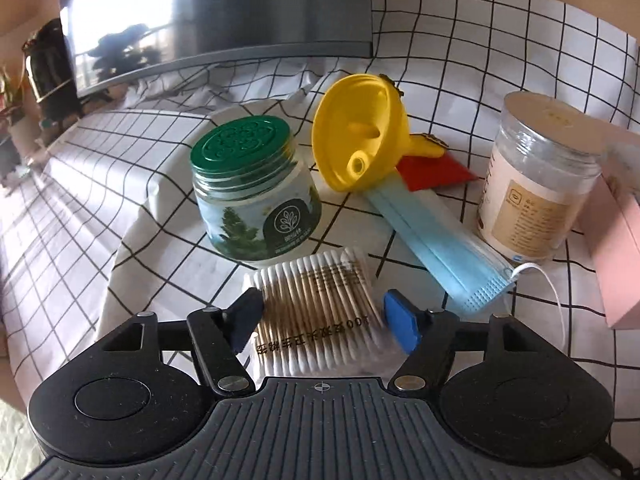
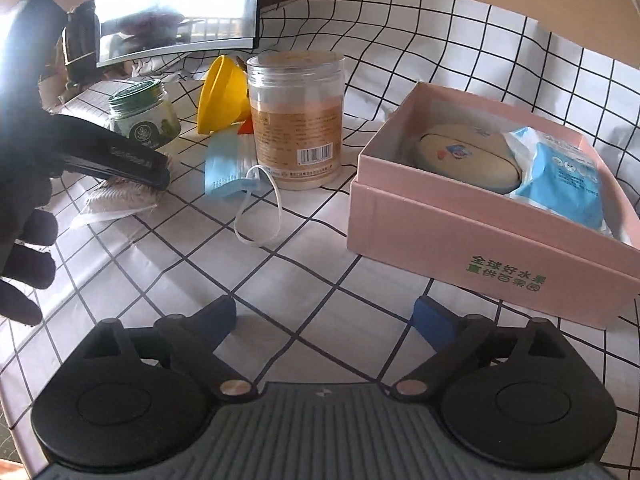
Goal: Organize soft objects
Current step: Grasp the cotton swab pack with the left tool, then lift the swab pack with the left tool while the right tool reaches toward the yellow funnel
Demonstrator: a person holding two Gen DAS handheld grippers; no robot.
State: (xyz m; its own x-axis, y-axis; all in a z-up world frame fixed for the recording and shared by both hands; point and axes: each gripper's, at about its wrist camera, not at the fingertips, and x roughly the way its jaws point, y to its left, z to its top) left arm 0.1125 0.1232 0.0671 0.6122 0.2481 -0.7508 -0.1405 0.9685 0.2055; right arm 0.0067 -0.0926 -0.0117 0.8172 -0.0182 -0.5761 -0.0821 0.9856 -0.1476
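A clear pack of cotton swabs [image 1: 316, 300] lies on the checked cloth between the fingers of my left gripper [image 1: 324, 320], which is open; the pads stand at the pack's two sides without squeezing it. A folded blue face mask [image 1: 440, 248] lies just to the right, its white ear loop trailing. My right gripper [image 2: 328, 324] is open over bare cloth with nothing between its fingers, left of the pink box [image 2: 480, 232]. Inside the box lie a cream pouch [image 2: 468, 160] and a blue pack of wipes [image 2: 560, 176]. In the right wrist view a gloved hand [image 2: 24, 240] holds the left gripper over the swabs [image 2: 120, 200].
A green-lidded glass jar [image 1: 256, 192], a yellow funnel [image 1: 360, 136] on a red piece [image 1: 436, 172], and a clear canister [image 1: 536, 184] stand behind the swabs and mask. A monitor [image 1: 220, 12] rises at the back. The cloth is wrinkled.
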